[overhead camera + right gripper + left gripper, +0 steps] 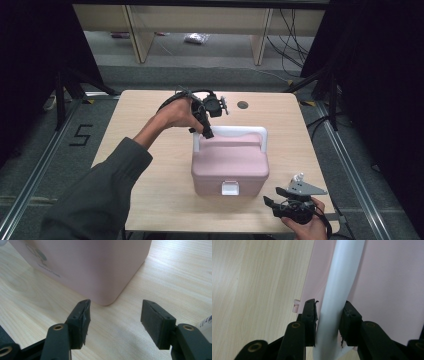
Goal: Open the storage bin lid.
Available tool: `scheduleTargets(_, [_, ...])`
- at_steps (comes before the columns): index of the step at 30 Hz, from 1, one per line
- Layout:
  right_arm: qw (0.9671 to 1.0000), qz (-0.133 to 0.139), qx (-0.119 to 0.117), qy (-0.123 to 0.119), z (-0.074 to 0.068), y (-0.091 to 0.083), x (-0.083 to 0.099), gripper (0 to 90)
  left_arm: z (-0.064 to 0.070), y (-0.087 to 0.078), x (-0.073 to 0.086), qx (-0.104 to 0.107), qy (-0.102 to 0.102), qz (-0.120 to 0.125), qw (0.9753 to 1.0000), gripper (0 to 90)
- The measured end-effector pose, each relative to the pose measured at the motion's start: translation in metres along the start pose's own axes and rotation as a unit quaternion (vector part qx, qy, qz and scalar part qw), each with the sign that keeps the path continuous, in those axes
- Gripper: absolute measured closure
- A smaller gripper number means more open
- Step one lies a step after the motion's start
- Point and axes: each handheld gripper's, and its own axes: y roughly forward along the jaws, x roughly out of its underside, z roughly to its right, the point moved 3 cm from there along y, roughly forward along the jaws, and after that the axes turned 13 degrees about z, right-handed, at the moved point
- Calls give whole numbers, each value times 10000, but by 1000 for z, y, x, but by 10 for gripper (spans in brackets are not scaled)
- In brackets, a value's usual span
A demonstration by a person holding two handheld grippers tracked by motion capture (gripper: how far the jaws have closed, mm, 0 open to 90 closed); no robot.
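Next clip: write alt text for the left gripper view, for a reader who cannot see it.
The left hand-held gripper is shut on the white handle of a pink box, its two black jaws pressing the bar from both sides. The light wooden table shows to the left of the box.

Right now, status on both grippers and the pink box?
Left gripper shut on white handle. Right gripper open, empty, near pink box corner. Box on table, latch closed. Nothing in the way.
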Motion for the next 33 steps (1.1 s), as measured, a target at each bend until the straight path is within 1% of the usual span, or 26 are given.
scheduleTargets(4, [10000, 10, -4, -1, 0, 0, -1, 424, 2, -3, -2, -62, 94, 29, 9999, 691])
scheduleTargets(5, [9999, -10, -56, 96, -2, 0, 0, 428, 2, -3, -2, -79, 98, 48, 9999, 691])
scheduleTargets(7, [10000, 70, 25, -11, 0, -2, -2, 433, 2, -5, -2, -89, 94, 67, 9999, 691])
scheduleTargets(8, [9998, 67, -32, 188, -3, -3, -3, 438, 1, -6, -2, -98, 108, 86, 9999, 691])
scheduleTargets(9, [9995, 104, -46, 280, -4, -4, -4, 446, 1, -8, -3, -94, 113, 94, 9998, 691])
scheduleTargets(10, [9996, 209, -57, 192, -2, -5, -5, 457, 0, -9, -3, -104, 114, 118, 9998, 691])
scheduleTargets(11, [9994, 222, -45, 268, -4, -8, -7, 464, 0, -10, -4, -105, 108, 136, 9998, 691])
scheduleTargets(12, [9991, 340, -49, 229, -4, -9, -9, 475, -1, -11, -4, -119, 116, 151, 9997, 691])
scheduleTargets(13, [9991, 365, -20, 197, -4, -11, -10, 487, -2, -13, -5, -136, 138, 167, 9997, 691])
scheduleTargets(14, [9989, 453, 16, 148, -3, -13, -12, 503, -3, -14, -6, -174, 152, 188, 9996, 691])
scheduleTargets(15, [9986, 522, -21, 42, -2, -15, -13, 528, -3, -16, -7, -192, 139, 208, 9995, 690])
scheduleTargets(16, [9980, 628, 28, -10, -2, -16, -14, 555, -4, -18, -8, -186, 132, 215, 9995, 690])
scheduleTargets(17, [9978, 645, 28, 163, -5, -19, -16, 587, -5, -19, -8, -184, 142, 215, 9995, 692])
scheduleTargets(18, [9972, 742, 11, -86, -3, -21, -18, 620, -6, -20, -9, -203, 142, 232, 9994, 692])
scheduleTargets(19, [9962, 856, 60, -159, -3, -23, -21, 656, -7, -22, -10, -211, 143, 227, 9994, 692])
scheduleTargets(22, [9941, 1082, 20, -94, -7, -31, -29, 760, -9, -23, -11, -208, 133, 247, 9994, 692])
scheduleTargets(23, [9922, 1229, 28, -211, -6, -33, -32, 793, -9, -23, -11, -190, 122, 252, 9994, 693])
scheduleTargets(24, [9915, 1263, 11, -303, -7, -36, -35, 817, -10, -23, -11, -197, 125, 262, 9994, 692])
scheduleTargets(25, [9911, 1321, 36, -171, -10, -39, -38, 846, -10, -23, -11, -197, 120, 267, 9994, 693])
scheduleTargets(26, [9895, 1411, -28, -299, -9, -41, -41, 870, -10, -23, -11, -189, 125, 273, 9994, 693])
scheduleTargets(27, [9886, 1461, -47, -362, -9, -43, -44, 886, -11, -23, -12, -188, 124, 277, 9994, 693])
scheduleTargets(28, [9881, 1504, -67, -320, -11, -44, -47, 900, -11, -23, -12, -157, 120, 271, 9994, 694])
scheduleTargets(30, [9860, 1568, -117, -563, -10, -43, -53, 900, -12, -23, -12, -141, 114, 272, 9995, 695])
scheduleTargets(31, [9850, 1630, -124, -558, -10, -41, -56, 900, -13, -23, -12, -144, 120, 263, 9995, 695])
scheduleTargets(32, [9855, 1599, -205, -533, -10, -40, -58, 900, -13, -24, -13, -140, 128, 257, 9995, 695])
scheduleTargets(33, [9864, 1579, -225, -403, -11, -38, -59, 900, -13, -24, -13, -133, 128, 250, 9995, 695])
